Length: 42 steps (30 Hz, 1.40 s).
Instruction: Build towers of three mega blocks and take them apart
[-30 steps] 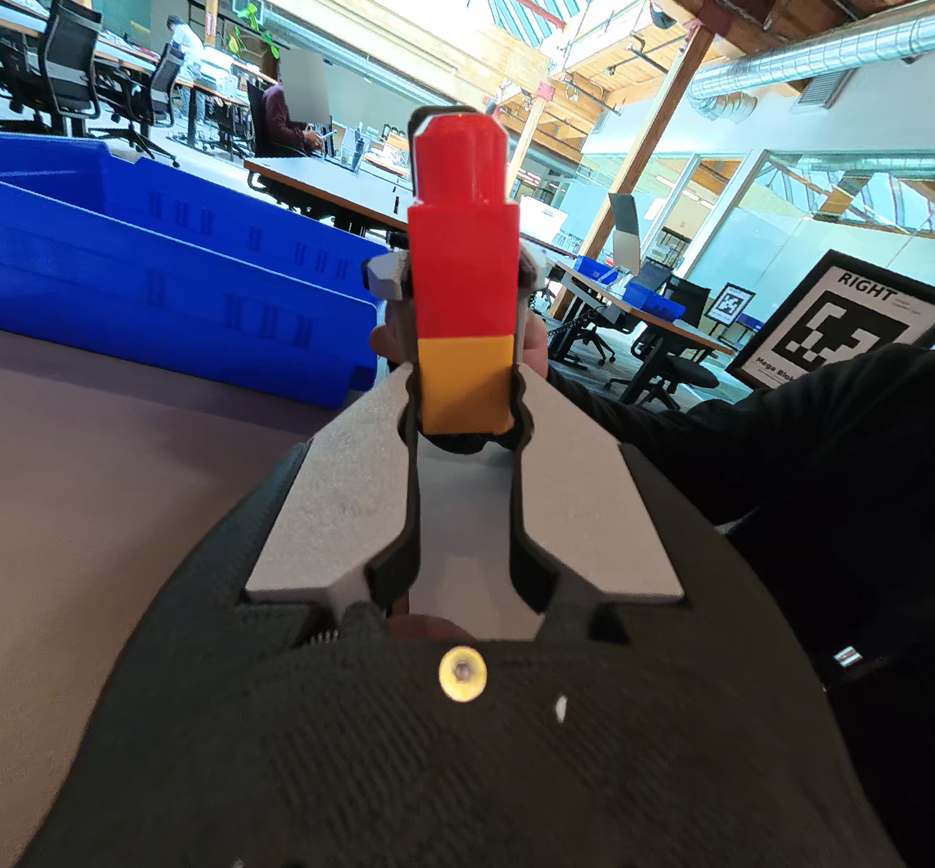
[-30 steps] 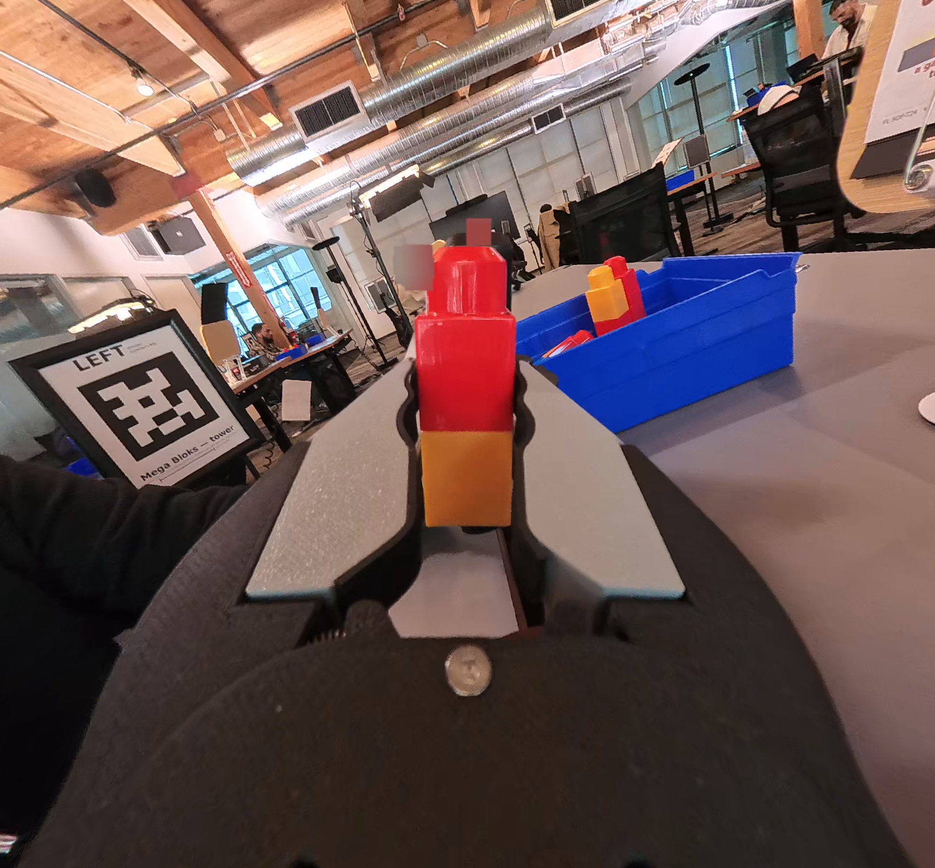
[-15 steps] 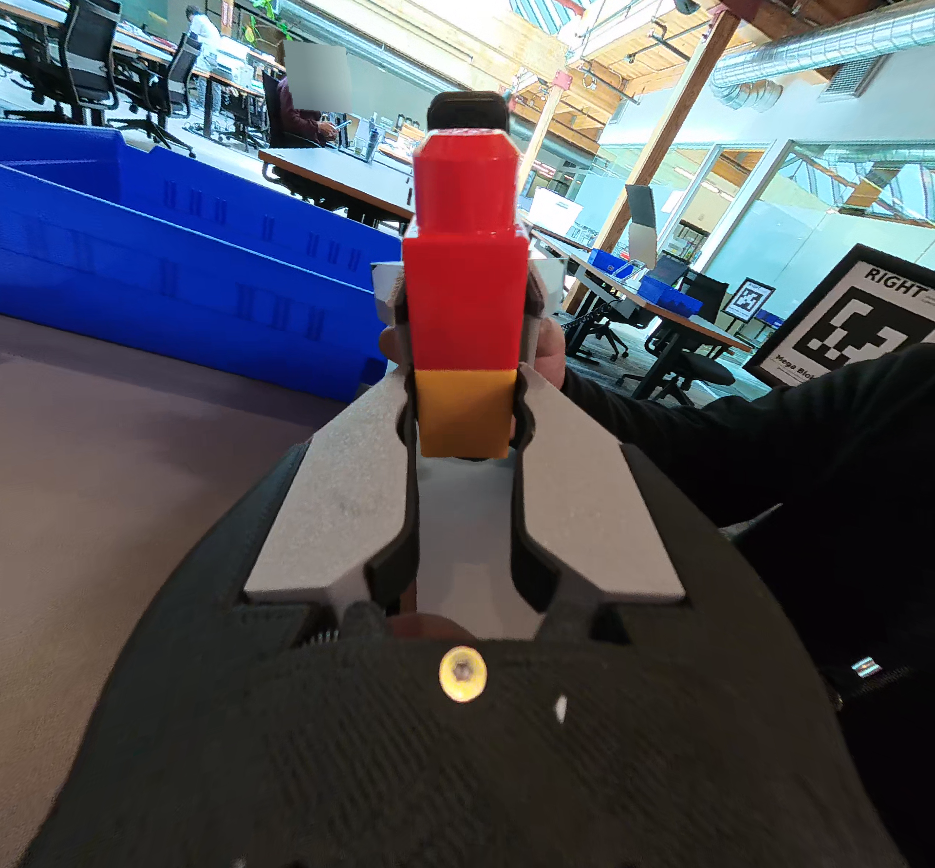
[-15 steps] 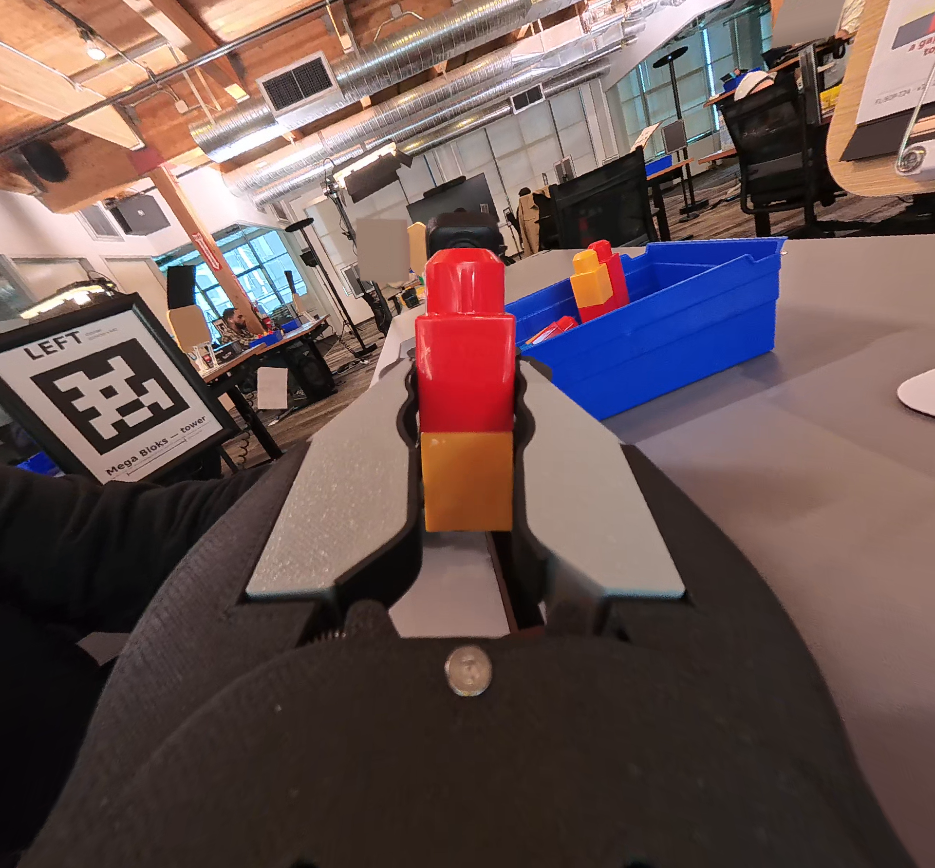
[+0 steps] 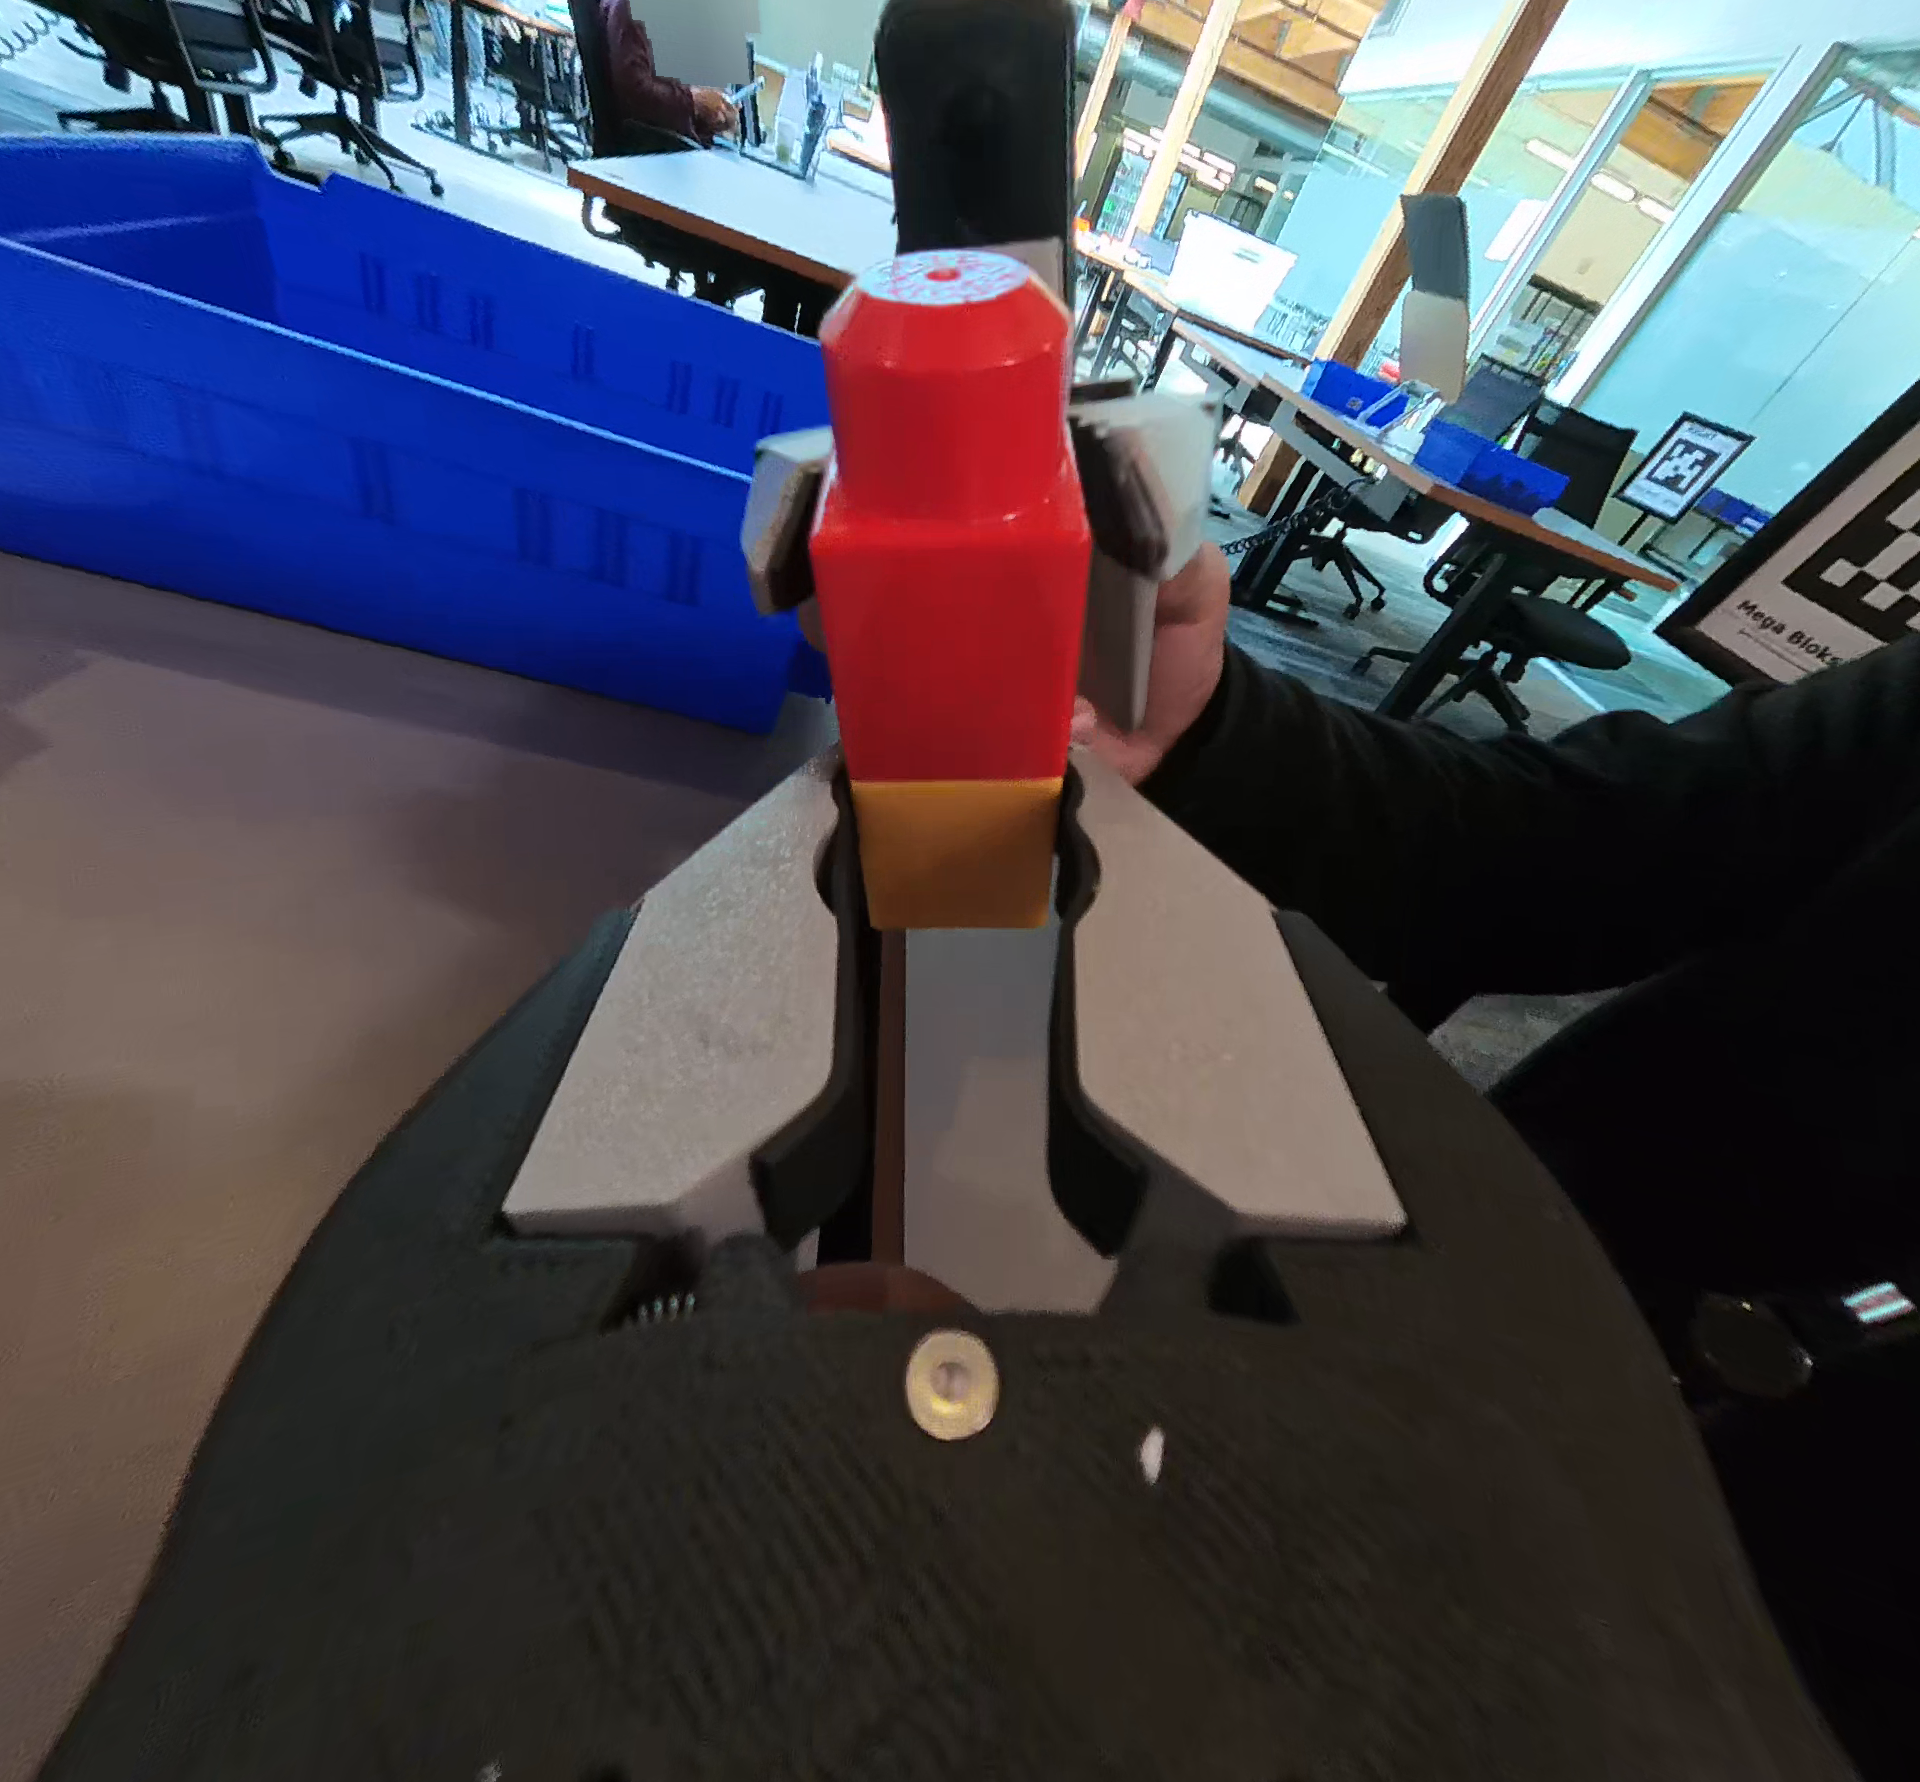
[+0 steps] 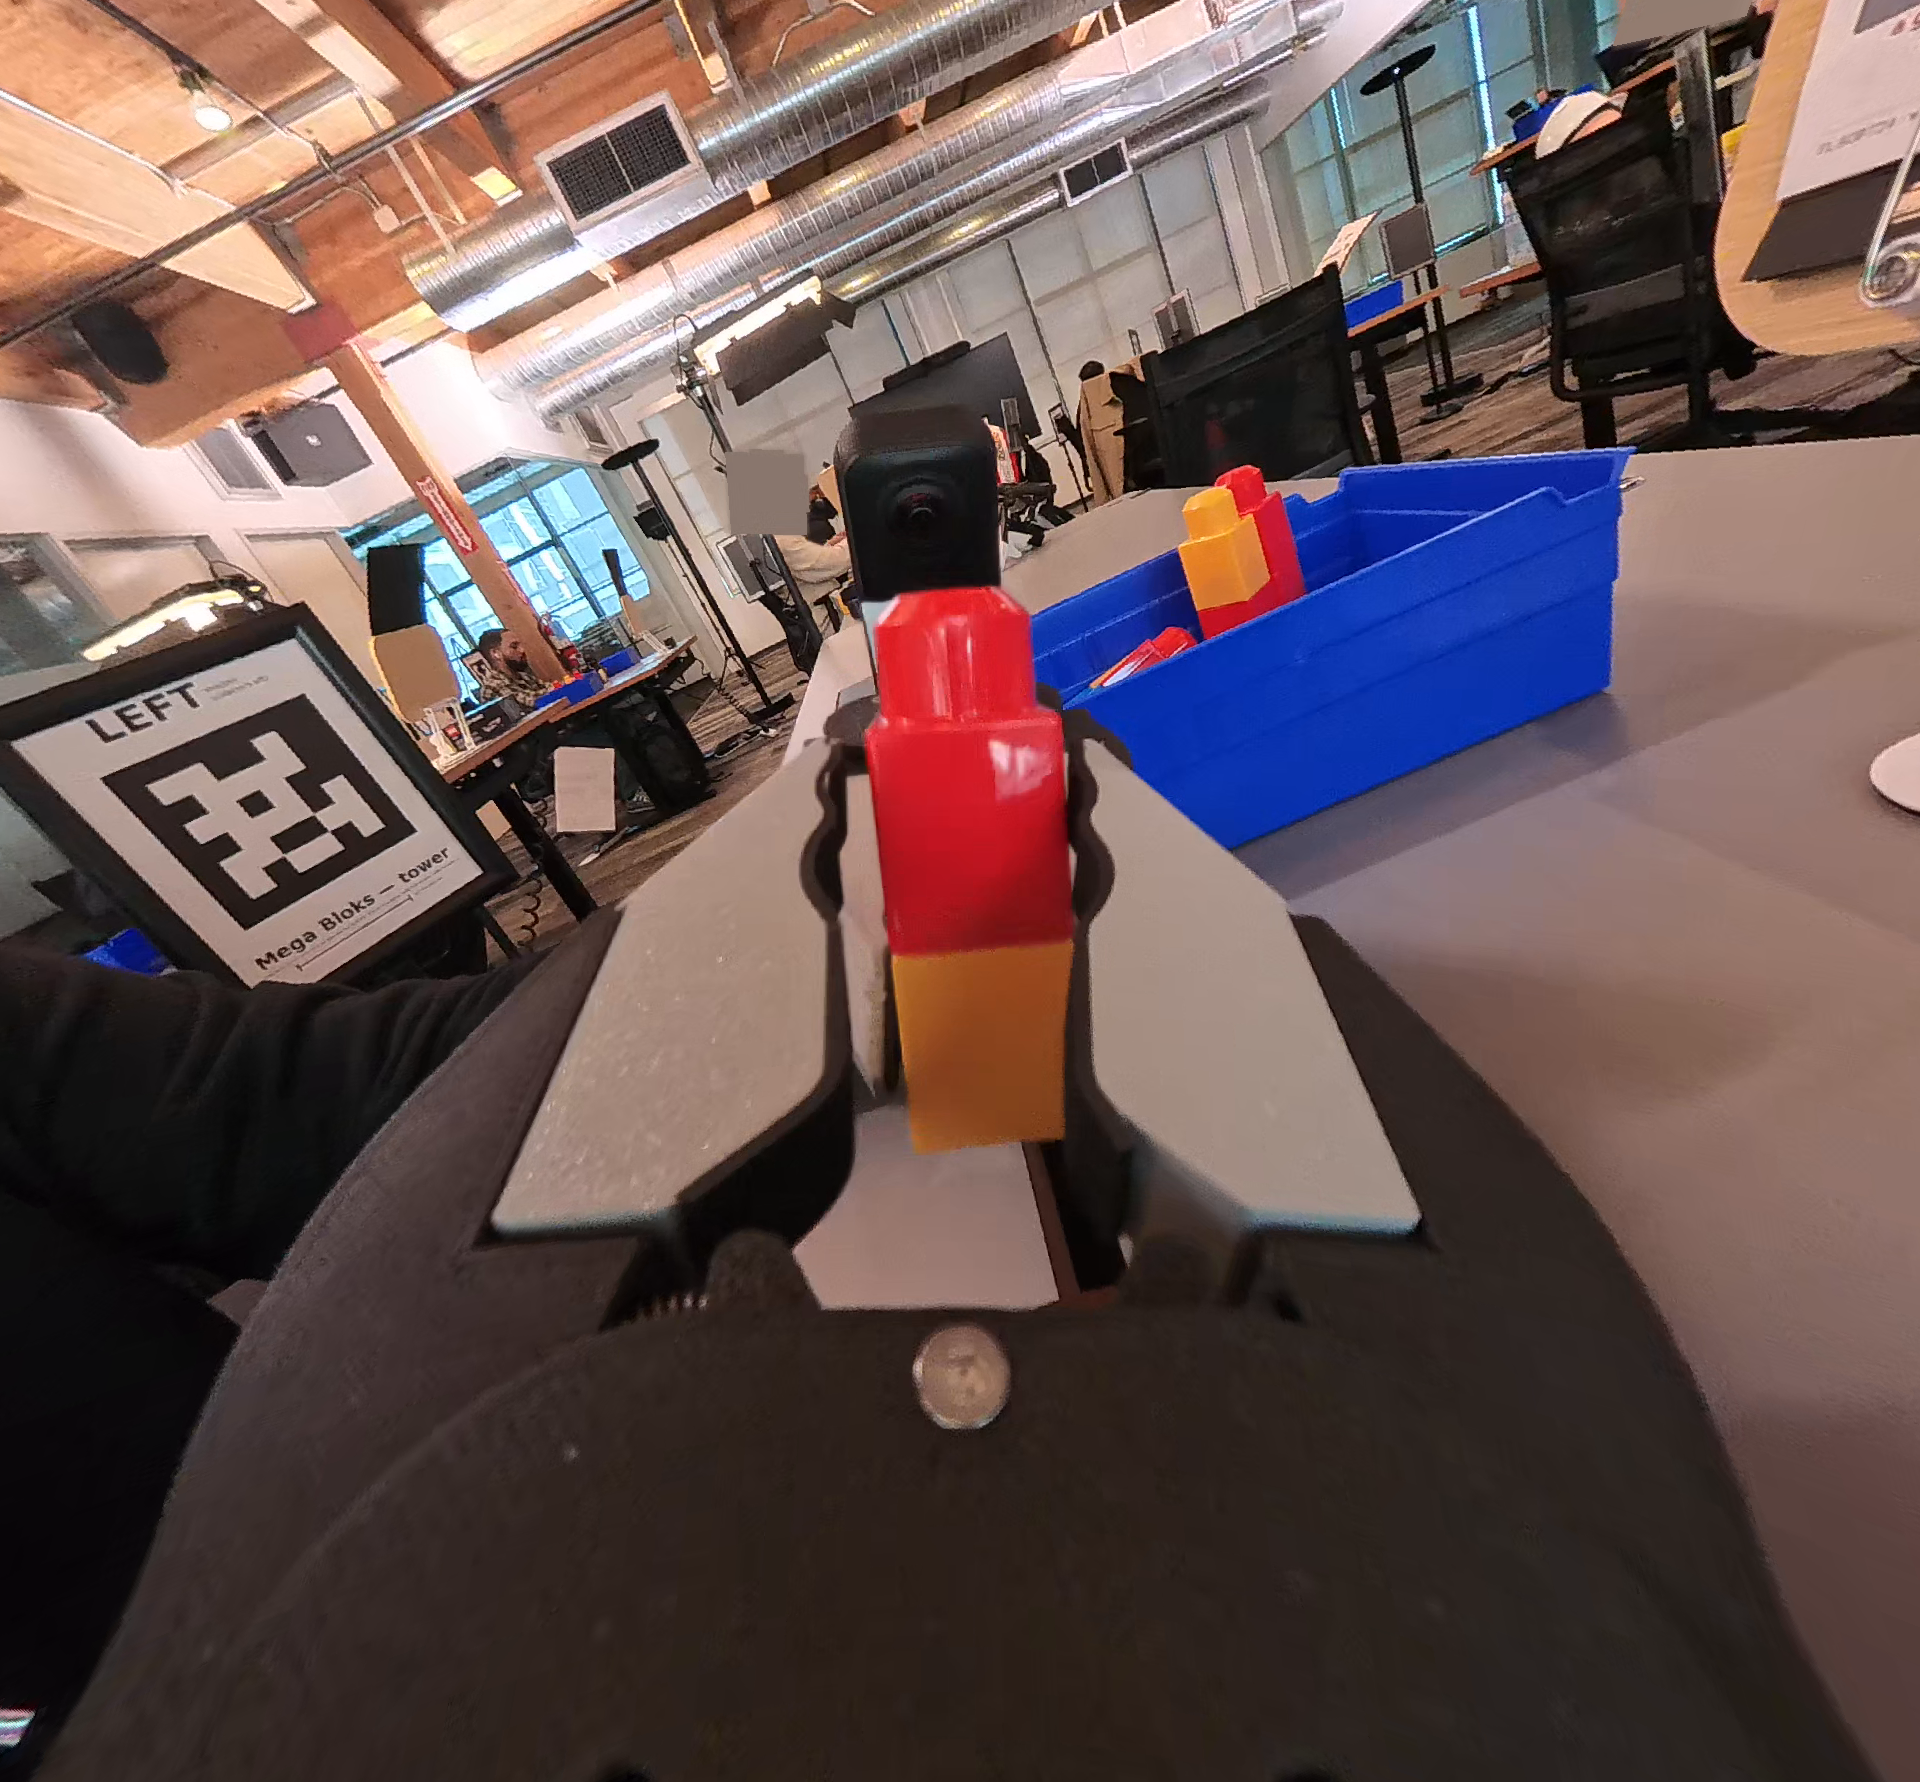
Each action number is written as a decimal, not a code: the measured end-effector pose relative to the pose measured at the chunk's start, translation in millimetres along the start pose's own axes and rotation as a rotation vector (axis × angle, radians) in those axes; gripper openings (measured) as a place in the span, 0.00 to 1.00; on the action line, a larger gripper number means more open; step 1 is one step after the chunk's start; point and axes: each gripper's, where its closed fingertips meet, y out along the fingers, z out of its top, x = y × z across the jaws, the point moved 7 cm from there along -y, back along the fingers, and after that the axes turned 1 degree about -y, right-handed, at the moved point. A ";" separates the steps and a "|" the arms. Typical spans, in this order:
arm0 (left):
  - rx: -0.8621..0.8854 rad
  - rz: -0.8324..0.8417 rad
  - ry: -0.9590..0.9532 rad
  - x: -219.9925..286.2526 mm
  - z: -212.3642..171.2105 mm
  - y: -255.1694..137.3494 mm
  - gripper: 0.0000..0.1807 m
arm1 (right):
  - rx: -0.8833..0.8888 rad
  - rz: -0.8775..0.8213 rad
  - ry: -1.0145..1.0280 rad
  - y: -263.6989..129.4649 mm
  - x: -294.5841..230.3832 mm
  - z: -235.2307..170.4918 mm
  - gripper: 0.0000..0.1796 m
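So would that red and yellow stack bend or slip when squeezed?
Probably not bend: the stack looks like hard moulded plastic with crisp edges. Its glossy sides might slip, though both tongs, left and right, pinch flat faces. It likely pulls apart at the colour seam.

A grey table (image 6: 1558,953) carries a blue bin (image 6: 1403,652) resting directly on its top, well back from the near edge, and a white round object (image 6: 1896,776), cut off by the frame, lies to the right.
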 end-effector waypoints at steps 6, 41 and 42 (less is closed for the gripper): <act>-0.064 -0.035 0.013 5.5 -5.1 3.3 0.19 | -0.059 0.020 -0.035 3.4 -5.0 -4.1 0.19; -0.001 -0.383 0.012 41.2 0.8 -2.4 0.19 | -0.080 0.383 -0.015 9.5 -40.3 -3.7 0.19; 0.006 -0.375 0.017 41.0 1.6 -2.2 0.19 | -0.075 0.369 -0.026 9.0 -39.6 -2.6 0.19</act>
